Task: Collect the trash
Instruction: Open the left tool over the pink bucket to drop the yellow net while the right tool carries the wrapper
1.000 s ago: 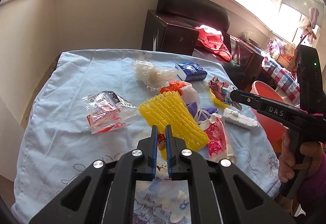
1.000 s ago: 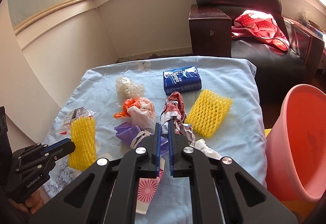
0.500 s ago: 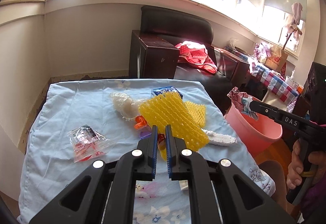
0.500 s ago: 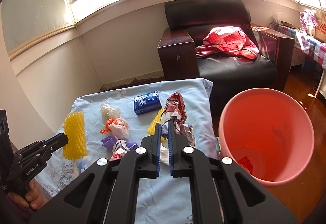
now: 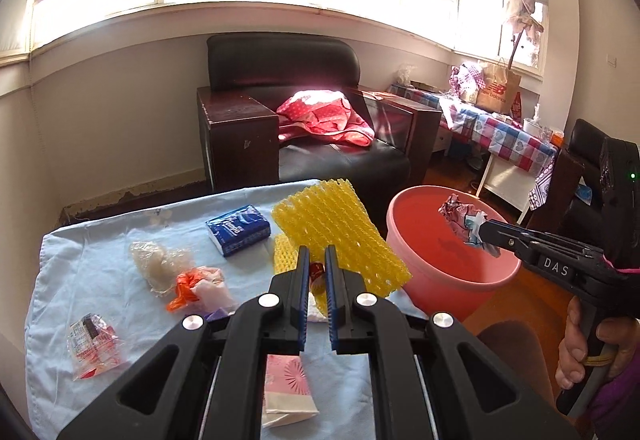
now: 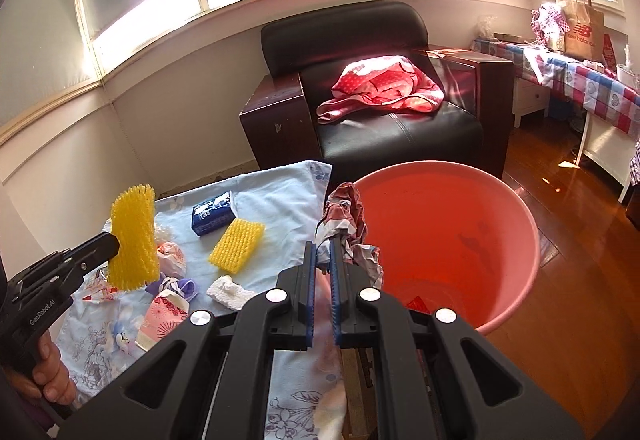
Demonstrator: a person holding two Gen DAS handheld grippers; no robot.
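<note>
My left gripper (image 5: 314, 260) is shut on a yellow foam net (image 5: 340, 232), which hangs in the air over the right part of the blue-clothed table (image 5: 80, 272). In the right wrist view the same net (image 6: 134, 236) stands upright at the left gripper's tip (image 6: 114, 244). My right gripper (image 6: 324, 252) is shut on a crumpled red and white wrapper (image 6: 348, 216). It holds the wrapper (image 5: 460, 216) over the left side of the pink bucket (image 6: 532, 236), which stands on the floor beside the table.
On the table lie a blue tissue pack (image 5: 238, 230), a second yellow net (image 6: 237, 246), a clear plastic wad (image 5: 158, 264), an orange and white bag (image 5: 196, 286), a snack wrapper (image 5: 90, 344), a pink paper bag (image 5: 286, 384) and white foam (image 6: 228, 290). A black armchair (image 6: 400, 128) stands behind.
Both grippers rose and swung right, away from the table's middle toward the bucket. The wrapper now hangs over the bucket, and the net has moved with the left gripper toward the table's right edge.
</note>
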